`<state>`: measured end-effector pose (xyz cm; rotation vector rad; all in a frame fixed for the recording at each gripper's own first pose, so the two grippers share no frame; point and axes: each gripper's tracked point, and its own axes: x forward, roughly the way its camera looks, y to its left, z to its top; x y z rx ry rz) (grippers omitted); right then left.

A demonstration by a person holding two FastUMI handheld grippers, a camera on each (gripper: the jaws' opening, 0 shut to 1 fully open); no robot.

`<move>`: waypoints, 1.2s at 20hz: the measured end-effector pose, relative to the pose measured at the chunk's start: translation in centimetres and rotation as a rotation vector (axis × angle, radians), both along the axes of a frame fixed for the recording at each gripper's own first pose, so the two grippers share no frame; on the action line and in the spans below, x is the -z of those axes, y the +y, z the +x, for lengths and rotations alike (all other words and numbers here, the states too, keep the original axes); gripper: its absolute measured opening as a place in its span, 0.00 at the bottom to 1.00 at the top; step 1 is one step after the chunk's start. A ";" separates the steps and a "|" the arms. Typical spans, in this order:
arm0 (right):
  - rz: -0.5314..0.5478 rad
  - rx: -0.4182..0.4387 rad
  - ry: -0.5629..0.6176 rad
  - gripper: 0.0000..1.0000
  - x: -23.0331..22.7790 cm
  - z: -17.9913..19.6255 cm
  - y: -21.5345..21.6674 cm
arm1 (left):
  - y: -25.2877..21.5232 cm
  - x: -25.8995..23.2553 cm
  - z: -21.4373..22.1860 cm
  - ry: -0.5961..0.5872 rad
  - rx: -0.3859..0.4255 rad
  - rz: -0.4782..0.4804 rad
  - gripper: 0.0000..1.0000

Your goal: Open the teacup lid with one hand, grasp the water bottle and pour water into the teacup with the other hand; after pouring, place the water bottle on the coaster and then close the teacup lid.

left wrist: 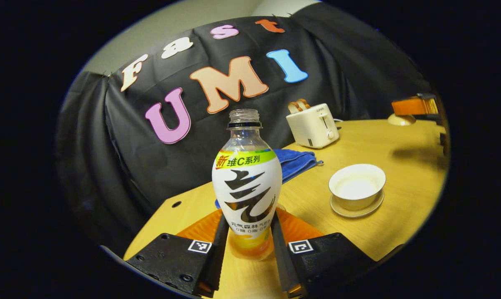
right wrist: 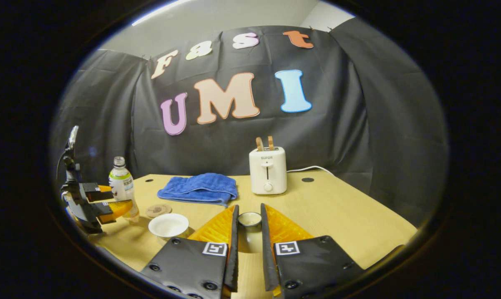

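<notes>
At the bottom of the left gripper view, the left gripper [left wrist: 248, 232] has its two fingers set against either side of the lower body of the clear plastic water bottle with a white label and no cap [left wrist: 246, 187], clamped on it as far as the view tells; the bottle stands upright at the centre of the frame, its long axis vertical and its open neck pointing to the top of the frame, though whether its base rests on the pale wooden worktop [left wrist: 400, 207] is hidden behind the fingers. To the right of the bottle, well apart from it, the white porcelain teacup [left wrist: 357, 185] sits uncovered on its white saucer [left wrist: 357, 209], mouth upward. Farther back, a folded blue towel [left wrist: 294, 162] lies partly hidden behind the bottle, and beyond it a white toaster holding two slices of bread [left wrist: 313, 124] stands near the black cloth wall. At the bottom centre of the right gripper view, the right gripper [right wrist: 249, 222] has its fingers narrowly apart with the small white teacup lid [right wrist: 249, 219] between their tips; whether both press on it cannot be told. At lower left of that view the teacup stands open, with a round brown cork coaster [right wrist: 158, 210] lying flat just behind it and the bottle upright at far left.
</notes>
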<state>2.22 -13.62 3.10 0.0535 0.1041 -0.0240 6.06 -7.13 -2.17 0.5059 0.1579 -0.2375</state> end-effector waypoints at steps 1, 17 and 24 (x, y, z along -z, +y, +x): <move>0.001 0.001 0.001 0.27 0.1 -0.1 0.0 | 0.0 0.0 0.3 -0.010 0.001 0.061 0.52; -0.026 -0.012 0.030 0.27 1.2 -0.6 0.4 | -1.7 1.1 0.0 -0.093 0.122 0.632 0.51; -0.037 -0.011 0.033 0.29 1.6 -0.7 0.6 | -1.4 1.5 0.0 -0.105 0.173 0.853 0.53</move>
